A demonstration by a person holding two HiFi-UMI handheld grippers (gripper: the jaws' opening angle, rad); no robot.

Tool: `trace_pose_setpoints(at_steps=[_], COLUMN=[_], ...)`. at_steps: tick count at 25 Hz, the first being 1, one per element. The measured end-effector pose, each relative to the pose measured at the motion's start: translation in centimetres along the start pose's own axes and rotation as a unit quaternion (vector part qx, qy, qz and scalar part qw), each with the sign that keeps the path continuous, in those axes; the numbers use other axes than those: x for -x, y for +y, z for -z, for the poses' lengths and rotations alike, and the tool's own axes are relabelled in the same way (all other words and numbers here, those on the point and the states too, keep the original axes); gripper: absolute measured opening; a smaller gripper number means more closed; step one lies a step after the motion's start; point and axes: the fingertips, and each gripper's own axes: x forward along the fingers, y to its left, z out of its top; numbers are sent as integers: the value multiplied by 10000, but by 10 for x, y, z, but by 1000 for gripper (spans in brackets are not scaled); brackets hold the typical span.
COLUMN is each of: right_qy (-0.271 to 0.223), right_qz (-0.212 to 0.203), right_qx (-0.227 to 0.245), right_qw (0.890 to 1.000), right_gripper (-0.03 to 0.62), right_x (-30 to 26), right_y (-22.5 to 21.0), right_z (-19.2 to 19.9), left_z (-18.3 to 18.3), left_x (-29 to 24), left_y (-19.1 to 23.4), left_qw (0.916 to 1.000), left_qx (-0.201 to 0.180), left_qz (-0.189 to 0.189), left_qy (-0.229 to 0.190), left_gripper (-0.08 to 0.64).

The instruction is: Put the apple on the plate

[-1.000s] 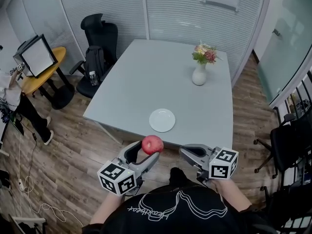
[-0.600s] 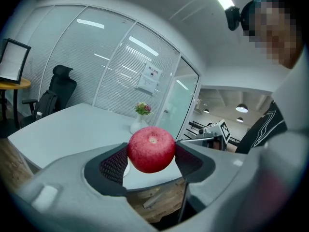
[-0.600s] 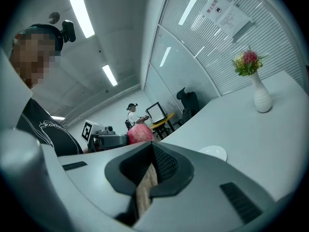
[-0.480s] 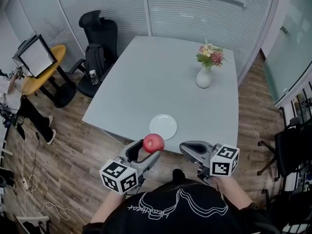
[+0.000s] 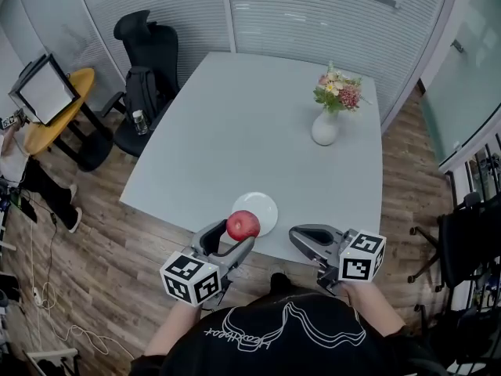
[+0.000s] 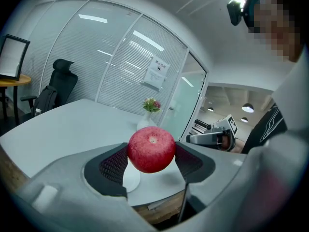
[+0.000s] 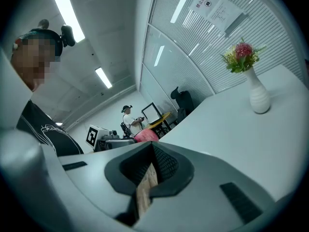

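A red apple (image 5: 243, 225) sits clamped between the jaws of my left gripper (image 5: 237, 233), lifted above the near edge of the grey table (image 5: 258, 131). The white plate (image 5: 264, 206) lies just beyond and under the apple, which partly covers it. In the left gripper view the apple (image 6: 151, 149) fills the space between the black pads (image 6: 115, 166), and a slice of the plate (image 6: 131, 178) shows below it. My right gripper (image 5: 301, 239) is shut with nothing in it, hanging over the table's near edge to the right of the apple; its pads (image 7: 164, 164) meet.
A white vase of flowers (image 5: 325, 126) stands at the table's far right. A black office chair (image 5: 146, 49) and a yellow round table with a monitor (image 5: 48, 104) are at the left, where a person (image 5: 16, 159) stands. Another dark chair (image 5: 470, 245) is on the right.
My left gripper has carried the apple forward from over the floor to above the plate's near edge. The right gripper has hardly shifted.
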Motion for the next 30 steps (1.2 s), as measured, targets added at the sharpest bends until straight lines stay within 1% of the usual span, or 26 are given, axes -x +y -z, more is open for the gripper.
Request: trace_pose_setpoints(at_steps=[9, 16, 30], right_qy=[56, 72, 129], right_qz=[132, 274, 540], right_qx=[-105, -237, -454], right_qw=[9998, 9993, 9974], right_gripper=[9, 9, 9], right_x=[-2, 0, 11], right_y=[-26, -44, -76], right_z=[-3, -1, 4], left_z=[26, 50, 95], left_x=[-40, -66, -115], left_y=[33, 55, 83], left_qw=[9991, 9969, 9902], left_qx=[121, 139, -92], left_qz=[-121, -251, -440], left_qy=[397, 729, 1319], left_gripper=[311, 311, 311])
